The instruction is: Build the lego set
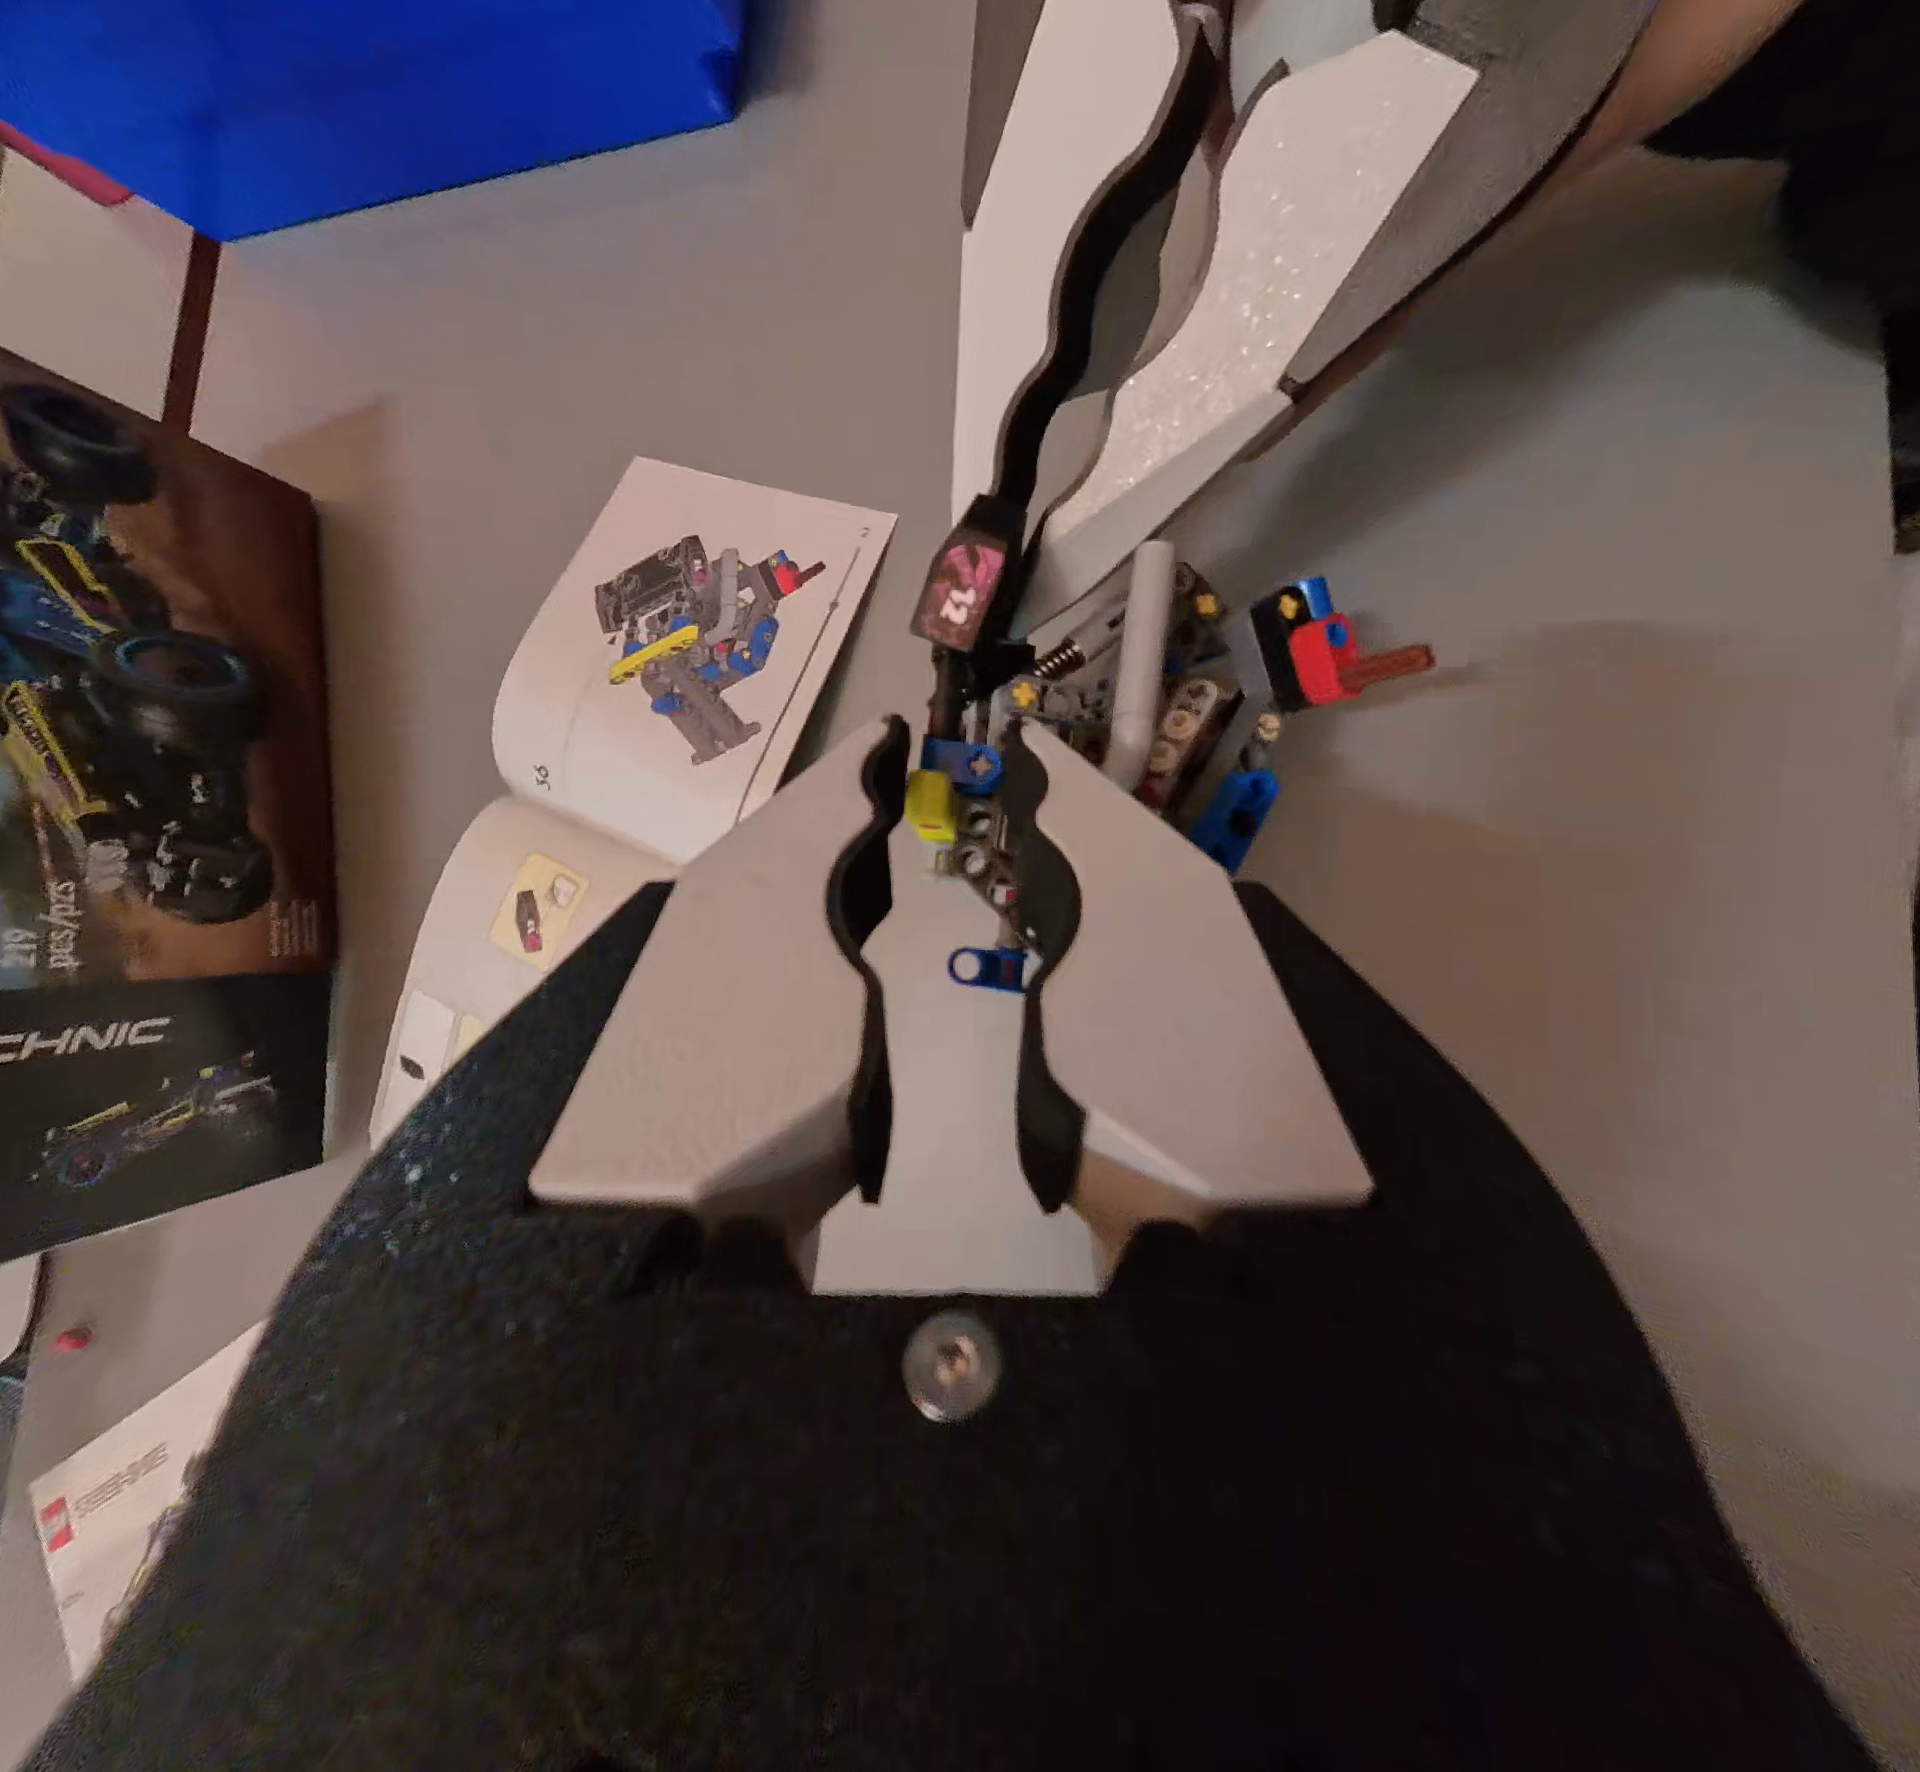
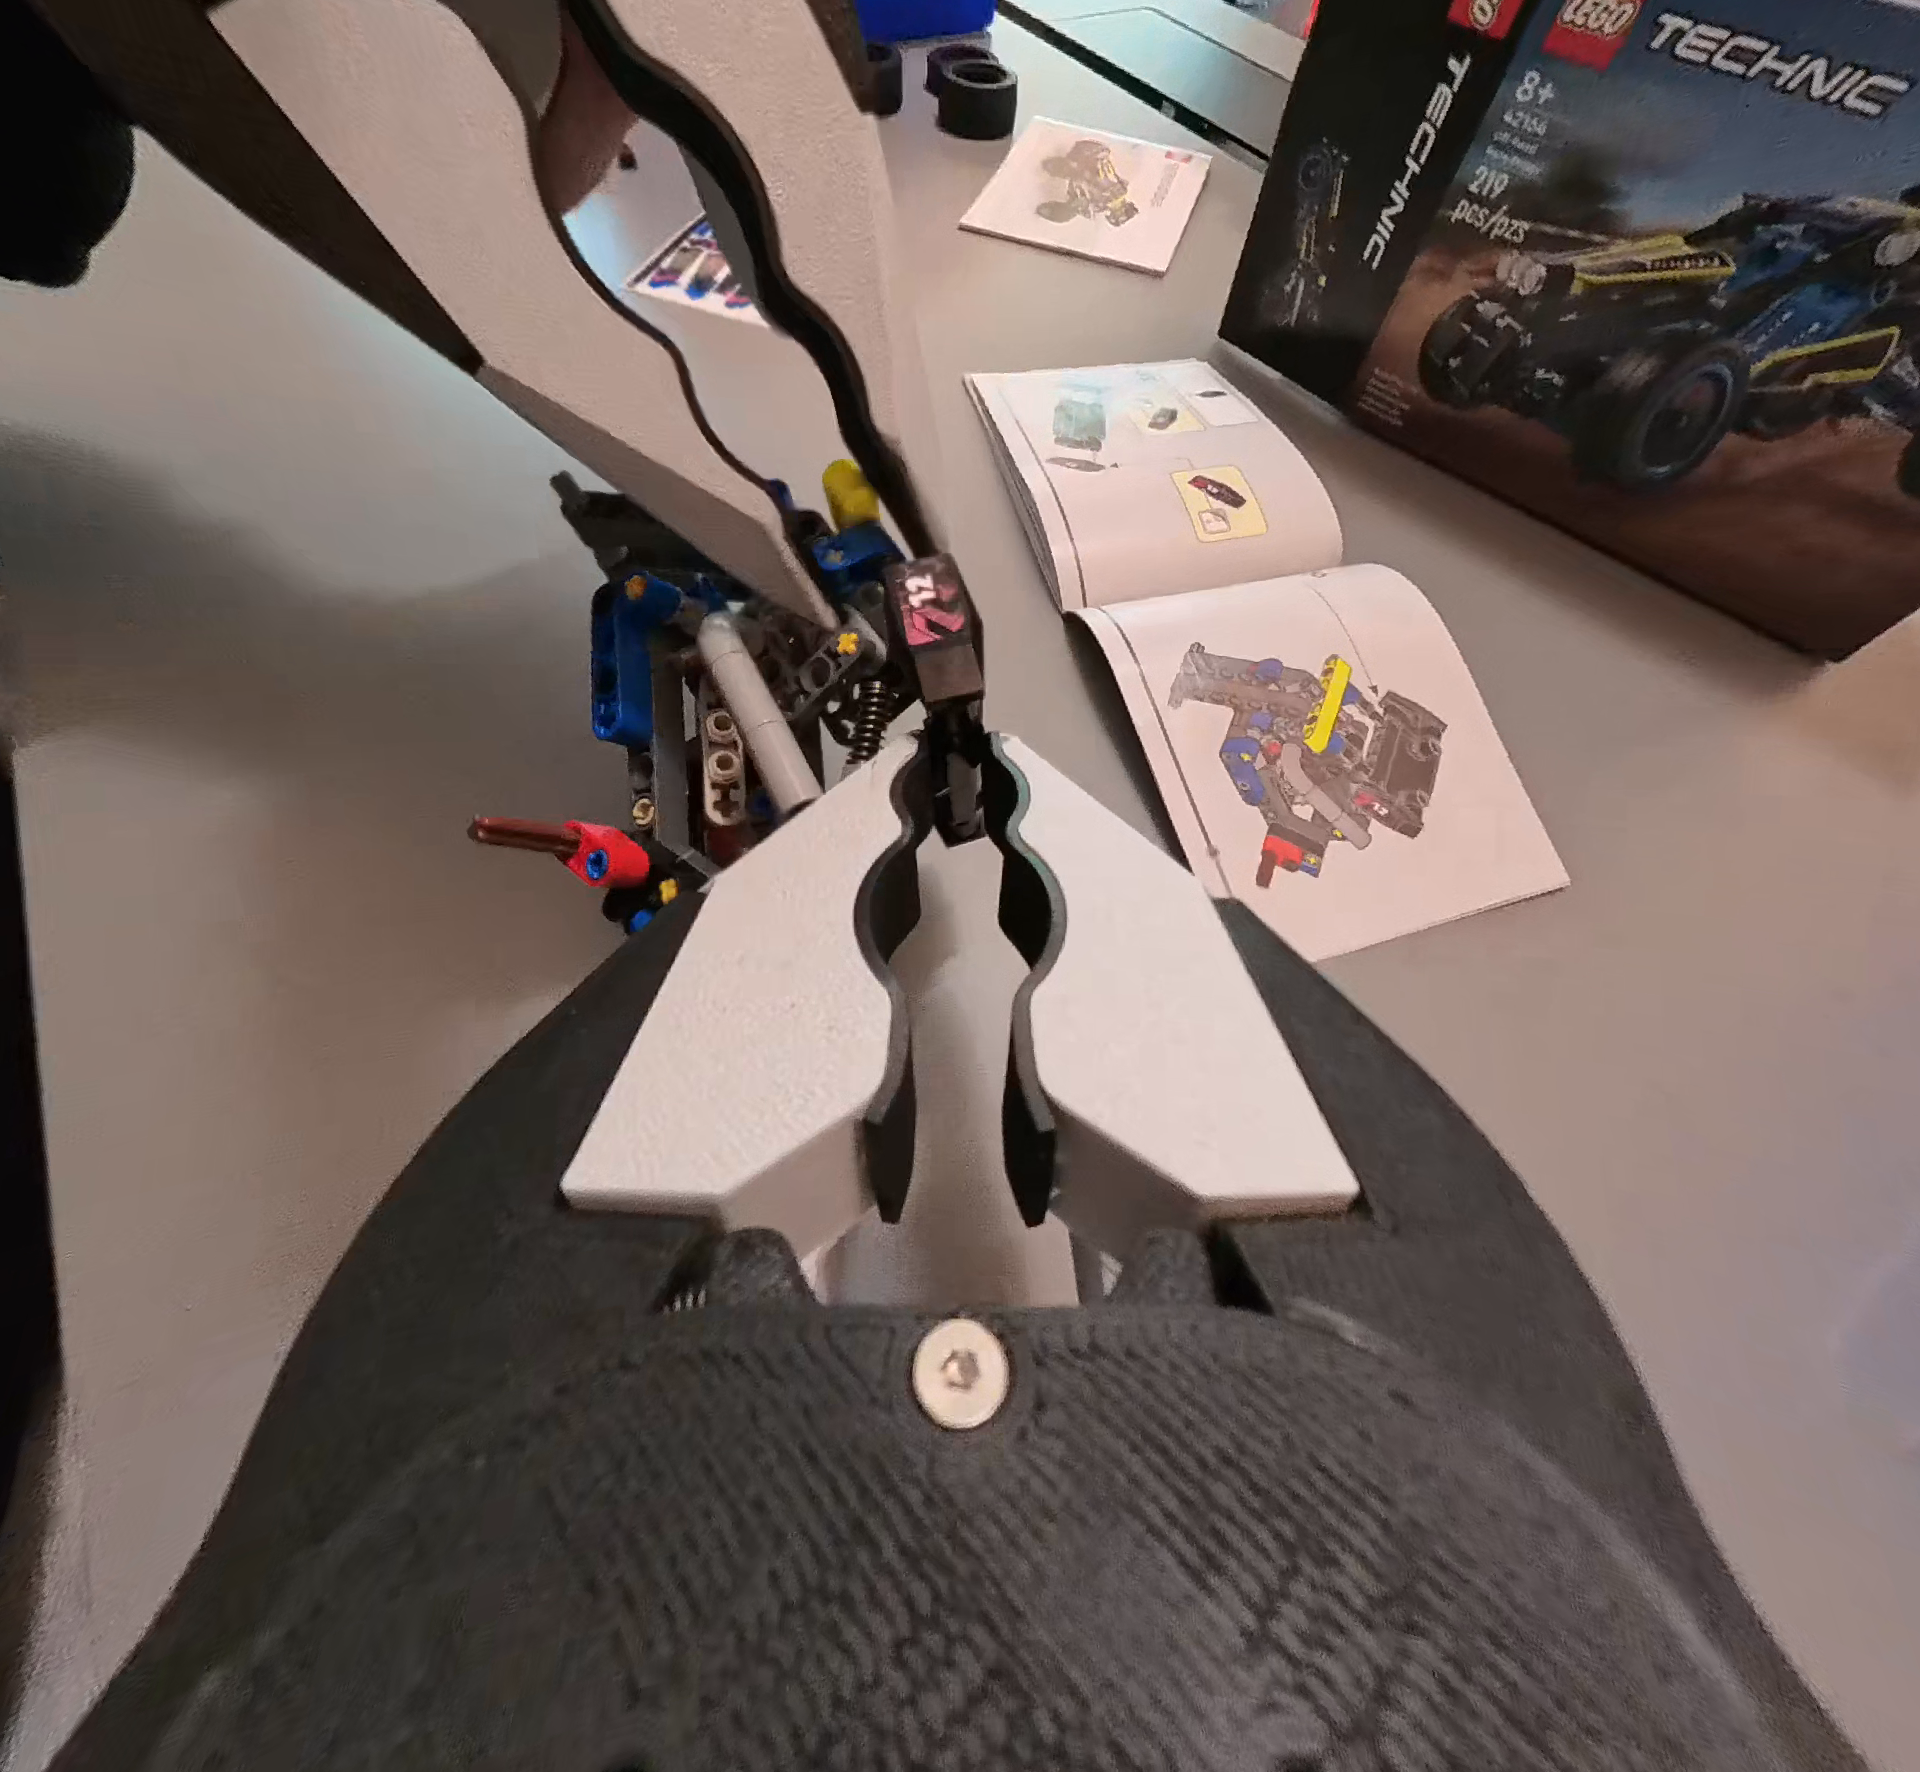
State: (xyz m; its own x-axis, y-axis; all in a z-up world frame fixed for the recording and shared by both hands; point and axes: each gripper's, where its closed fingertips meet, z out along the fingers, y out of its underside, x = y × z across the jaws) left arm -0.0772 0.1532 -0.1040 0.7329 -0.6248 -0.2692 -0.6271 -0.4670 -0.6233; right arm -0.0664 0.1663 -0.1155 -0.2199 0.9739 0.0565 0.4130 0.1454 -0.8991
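In the left wrist view the left tongs [image 1: 961,787] are narrowed on the grey beam end of a half-built brick model [image 1: 1143,714] at twelve o'clock, a yellow piece [image 1: 928,803] and blue connector [image 1: 961,764] sitting between the pads; the right pad presses the beam, while contact on the left side cannot be told. An open instruction booklet [image 1: 665,683] lies at ten o'clock on the grey table [image 1: 1558,891]. In the right wrist view the right tongs [image 2: 956,787] are clamped on a black stickered piece [image 2: 940,642] at the model's edge, with the printed box [image 2: 1621,268] at two o'clock. The model looks light, stiff and liable to pop apart; firm beams seem the safest hold.
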